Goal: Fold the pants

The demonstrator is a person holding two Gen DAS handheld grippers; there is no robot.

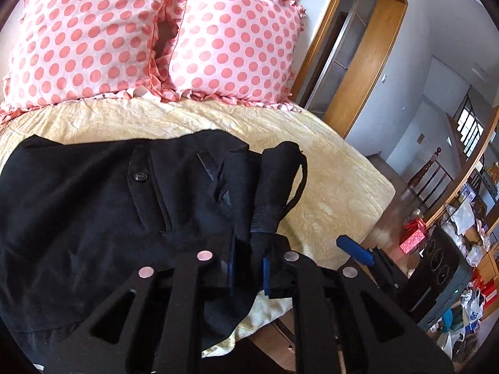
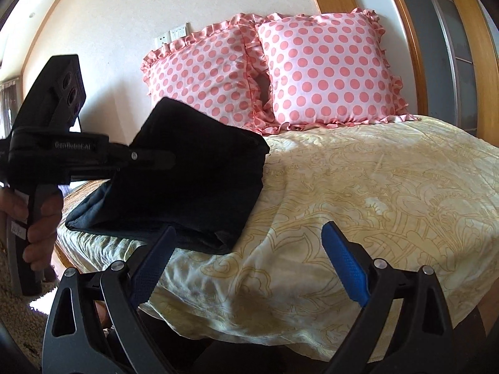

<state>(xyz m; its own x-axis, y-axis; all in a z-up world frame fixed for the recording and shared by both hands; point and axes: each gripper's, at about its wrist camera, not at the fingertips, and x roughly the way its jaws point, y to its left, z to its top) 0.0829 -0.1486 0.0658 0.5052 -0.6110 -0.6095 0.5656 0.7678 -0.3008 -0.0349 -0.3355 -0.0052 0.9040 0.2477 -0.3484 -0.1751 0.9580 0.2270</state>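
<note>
Pinching a bunched corner of the black pants (image 1: 103, 218), the left claw (image 1: 248, 268) was seen nearly closed, with cloth caught between its blue pads. Ahead of that claw and off to its left the pants were spread on the yellow bedspread (image 1: 327, 193), waistband button and belt loops uppermost. From the right claw's side they were seen partly doubled over, one flap raised above the layers lying flat. A fold was judged to be in hand, with the lifted part being carried across. The right claw (image 2: 249, 265) was held wide and empty at the near edge of the bed, the pants just ahead and to its left. The next move was judged to call for laying the held corner flat on the stack, edges matched, before letting go. Two spotted pillows (image 2: 324, 71) were propped well beyond the pants, and nothing was seen in the way
</note>
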